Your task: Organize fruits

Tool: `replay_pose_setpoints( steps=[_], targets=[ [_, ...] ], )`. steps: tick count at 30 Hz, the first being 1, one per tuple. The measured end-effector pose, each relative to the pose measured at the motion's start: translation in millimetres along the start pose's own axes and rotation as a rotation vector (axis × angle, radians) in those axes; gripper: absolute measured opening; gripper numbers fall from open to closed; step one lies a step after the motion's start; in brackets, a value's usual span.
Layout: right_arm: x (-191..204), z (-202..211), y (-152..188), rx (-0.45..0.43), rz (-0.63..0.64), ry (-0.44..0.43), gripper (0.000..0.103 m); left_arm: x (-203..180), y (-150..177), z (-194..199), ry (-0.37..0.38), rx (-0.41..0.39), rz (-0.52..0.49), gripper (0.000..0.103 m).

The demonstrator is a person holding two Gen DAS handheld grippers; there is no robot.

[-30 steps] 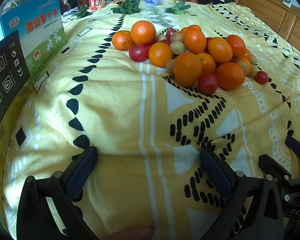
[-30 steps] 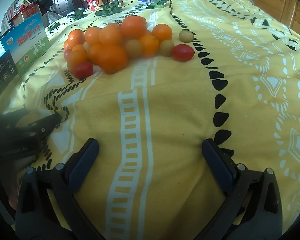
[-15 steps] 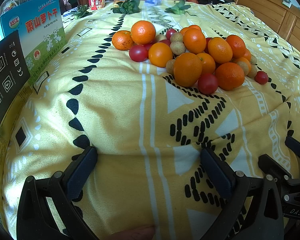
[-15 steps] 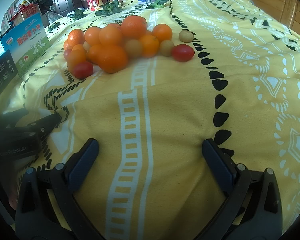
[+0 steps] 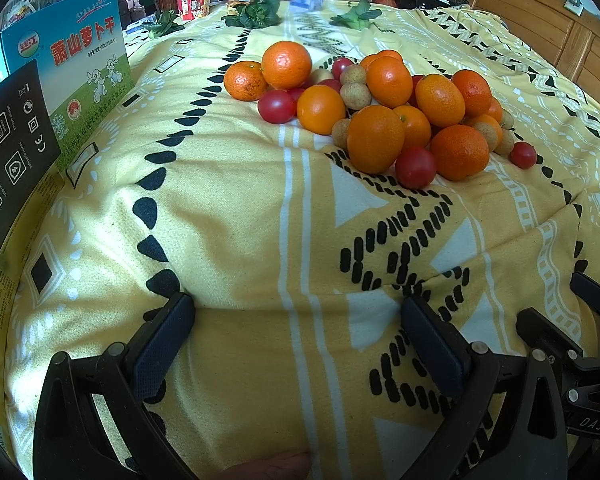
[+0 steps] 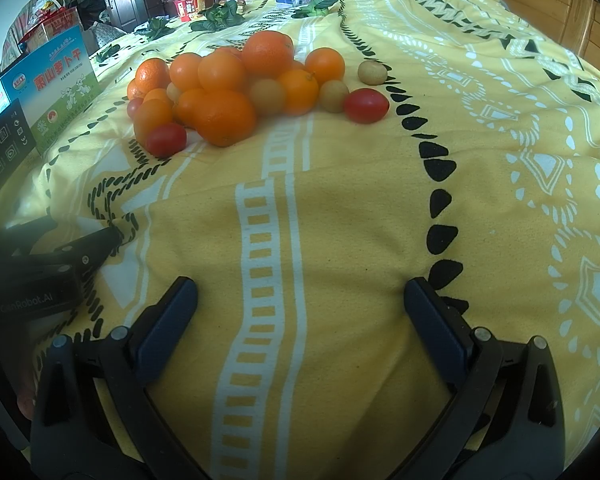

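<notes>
On the yellow bedspread [image 5: 236, 216] the fruit pile [image 5: 384, 112] looks round, smooth and roll-prone, tomatoes soft, so grip across each middle; both grippers' jaws stand apart, empty.

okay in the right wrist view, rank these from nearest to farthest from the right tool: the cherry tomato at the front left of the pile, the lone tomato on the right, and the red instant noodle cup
From the right tool:
1. Front-left cherry tomato, at the pile's near edge.
2. Lone tomato, right of the pile, slightly farther back.
3. Red noodle cup, far back at the cloth's end.
</notes>
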State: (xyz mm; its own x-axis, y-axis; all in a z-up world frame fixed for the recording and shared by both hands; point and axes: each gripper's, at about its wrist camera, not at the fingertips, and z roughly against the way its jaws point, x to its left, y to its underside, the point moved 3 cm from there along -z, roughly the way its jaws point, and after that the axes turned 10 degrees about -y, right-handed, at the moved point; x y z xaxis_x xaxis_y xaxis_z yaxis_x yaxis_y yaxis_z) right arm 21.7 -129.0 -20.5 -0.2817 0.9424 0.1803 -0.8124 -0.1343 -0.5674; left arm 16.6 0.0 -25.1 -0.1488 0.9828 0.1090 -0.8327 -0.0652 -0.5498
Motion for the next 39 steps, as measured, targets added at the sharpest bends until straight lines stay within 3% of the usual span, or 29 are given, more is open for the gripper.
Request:
replay_pose_setpoints(
  steps=[16,26,39],
  targets=[
    [0.2,0.4,-0.3,0.004,-0.001,0.003,0.103,-0.1,-0.1,0.1,0.000,0.000,-0.001,0.103],
    [7.5,-19.4,-25.4,0.026,-0.050,0.099,0.103,-2.9,-1.7,-2.3,-0.009,0.001,-0.010,0.103],
    [4.7,-14.6,-20.1,0.002,-0.045,0.085,0.103,-1.0,1.5,6.5,-0.016,0.010,0.003,0.103]
  ],
)
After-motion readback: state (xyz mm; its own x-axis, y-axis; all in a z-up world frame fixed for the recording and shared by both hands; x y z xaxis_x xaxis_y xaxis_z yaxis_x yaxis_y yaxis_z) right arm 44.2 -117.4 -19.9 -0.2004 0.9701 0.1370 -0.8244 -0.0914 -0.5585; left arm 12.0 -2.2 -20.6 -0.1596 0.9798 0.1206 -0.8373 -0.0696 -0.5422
